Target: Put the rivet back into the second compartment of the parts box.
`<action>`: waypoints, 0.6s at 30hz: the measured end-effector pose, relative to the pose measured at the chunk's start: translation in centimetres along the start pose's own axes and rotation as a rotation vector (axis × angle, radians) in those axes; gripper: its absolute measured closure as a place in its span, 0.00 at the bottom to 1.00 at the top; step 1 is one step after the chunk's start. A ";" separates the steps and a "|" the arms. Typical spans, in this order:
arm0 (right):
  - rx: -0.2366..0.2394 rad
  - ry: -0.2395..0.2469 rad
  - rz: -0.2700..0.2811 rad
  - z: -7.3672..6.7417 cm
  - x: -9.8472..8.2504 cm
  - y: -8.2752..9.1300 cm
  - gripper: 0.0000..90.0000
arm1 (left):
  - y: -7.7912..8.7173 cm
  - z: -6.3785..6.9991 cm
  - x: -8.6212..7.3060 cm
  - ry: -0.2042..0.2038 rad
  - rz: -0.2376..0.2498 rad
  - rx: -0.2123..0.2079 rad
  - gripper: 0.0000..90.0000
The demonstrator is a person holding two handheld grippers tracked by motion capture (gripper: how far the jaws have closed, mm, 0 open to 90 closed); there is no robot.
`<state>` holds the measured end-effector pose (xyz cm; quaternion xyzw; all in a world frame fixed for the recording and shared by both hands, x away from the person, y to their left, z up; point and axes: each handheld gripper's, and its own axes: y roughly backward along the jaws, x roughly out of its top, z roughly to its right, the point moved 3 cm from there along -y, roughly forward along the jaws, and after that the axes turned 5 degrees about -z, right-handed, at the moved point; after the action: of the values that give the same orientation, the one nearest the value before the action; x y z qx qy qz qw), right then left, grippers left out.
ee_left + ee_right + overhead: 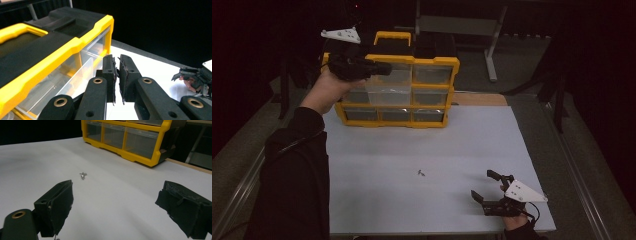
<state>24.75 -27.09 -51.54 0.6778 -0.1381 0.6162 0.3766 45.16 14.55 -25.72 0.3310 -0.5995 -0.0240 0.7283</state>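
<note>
At ten o'clock the left gripper point(382, 68), jaws together and empty, hovers over the yellow drawer box point(432, 120), beside a pulled-out clear drawer point(388, 94). Small screws point(421, 173) lie at center. At five o'clock, the right gripper point(486, 186) rests, jaws apart.

The left tongs point(117, 80) are matt black, with two flat links running up to each jaw, every link pinned by a brass-ringed rivet and pierced by a small plain hole. Their pads are black foam, ragged and frayed along the edges. A pale grey three-cornered plate dotted with small holes sits on top of the body, seen from the high view. The right tongs point(487, 186) match them: black body, the same grey plate, worn foam pads and a brass rivet at the link. A thin black cable trails from each. The person wears long black sleeves point(294, 165).
</note>
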 end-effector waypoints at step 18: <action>0.001 0.003 -0.005 0.0 0.0 -0.1 0.12 | -2.3 -0.4 -0.2 0.096 -0.111 0.086 0.61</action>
<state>24.82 -27.09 -51.60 0.6774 -0.1355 0.6163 0.3782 46.26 13.07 -27.11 0.3954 -0.5451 -0.0225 0.7389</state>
